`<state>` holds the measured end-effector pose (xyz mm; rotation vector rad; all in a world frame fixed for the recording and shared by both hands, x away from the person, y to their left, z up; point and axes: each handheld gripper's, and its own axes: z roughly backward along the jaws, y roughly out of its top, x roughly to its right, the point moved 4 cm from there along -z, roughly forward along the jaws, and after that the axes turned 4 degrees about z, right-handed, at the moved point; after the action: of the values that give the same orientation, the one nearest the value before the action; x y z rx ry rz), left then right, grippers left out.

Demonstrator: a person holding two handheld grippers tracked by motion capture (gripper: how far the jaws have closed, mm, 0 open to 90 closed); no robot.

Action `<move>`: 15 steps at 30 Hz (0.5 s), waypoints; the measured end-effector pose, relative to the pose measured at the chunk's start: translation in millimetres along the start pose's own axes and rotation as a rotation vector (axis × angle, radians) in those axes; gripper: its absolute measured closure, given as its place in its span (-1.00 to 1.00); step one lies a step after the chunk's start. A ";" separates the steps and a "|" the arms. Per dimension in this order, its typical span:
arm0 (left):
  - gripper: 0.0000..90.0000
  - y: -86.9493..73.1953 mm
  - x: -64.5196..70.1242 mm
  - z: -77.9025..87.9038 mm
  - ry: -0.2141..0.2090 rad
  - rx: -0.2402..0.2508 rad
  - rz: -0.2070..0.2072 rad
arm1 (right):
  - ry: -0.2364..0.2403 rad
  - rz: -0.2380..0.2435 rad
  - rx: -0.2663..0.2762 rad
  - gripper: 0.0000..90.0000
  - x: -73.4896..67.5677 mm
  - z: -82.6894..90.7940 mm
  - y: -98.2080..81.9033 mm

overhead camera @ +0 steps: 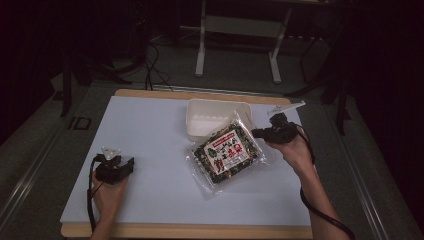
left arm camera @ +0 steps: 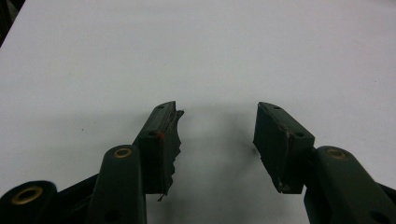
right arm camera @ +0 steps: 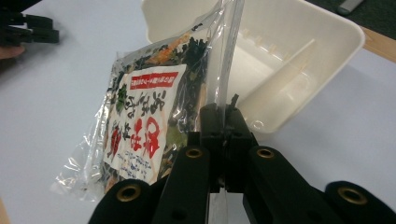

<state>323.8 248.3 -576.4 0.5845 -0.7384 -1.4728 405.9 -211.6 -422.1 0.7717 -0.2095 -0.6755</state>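
A clear bag of dark dried food with a red-and-white label (overhead camera: 227,153) (right arm camera: 144,116) lies tilted at the table's middle right, its far edge raised toward a white rectangular tub (overhead camera: 216,117) (right arm camera: 280,51). My right gripper (overhead camera: 256,133) (right arm camera: 224,109) is shut on the bag's clear side seam, pinching the plastic edge between its jaws. My left gripper (overhead camera: 131,164) (left arm camera: 217,140) rests low over the bare white table at the front left, its jaws open with nothing between them. Its left pad shows torn, ragged rubber.
The white sheet (overhead camera: 150,150) covers a wooden table whose edge (overhead camera: 200,231) runs along the front. A small light tool (overhead camera: 285,107) lies at the back right by the tub. Dark floor, cables and a desk frame (overhead camera: 240,45) lie beyond.
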 end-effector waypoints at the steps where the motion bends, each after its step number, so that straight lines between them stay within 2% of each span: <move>1: 0.11 0.0 0.0 0.0 0.000 0.000 0.000 | 0.007 0.006 0.001 0.99 -0.2 0.3 1.3; 10: 0.11 0.0 -0.1 -0.1 0.000 -0.002 0.000 | 0.057 0.020 0.008 0.99 -2.1 1.4 12.0; 15: 0.11 0.0 0.0 -0.1 0.000 -0.001 0.001 | 0.068 0.052 0.014 0.99 -3.0 4.0 19.3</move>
<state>323.9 248.4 -576.5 0.5833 -0.7375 -1.4723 411.2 -201.9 -405.5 0.7989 -0.1718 -0.5978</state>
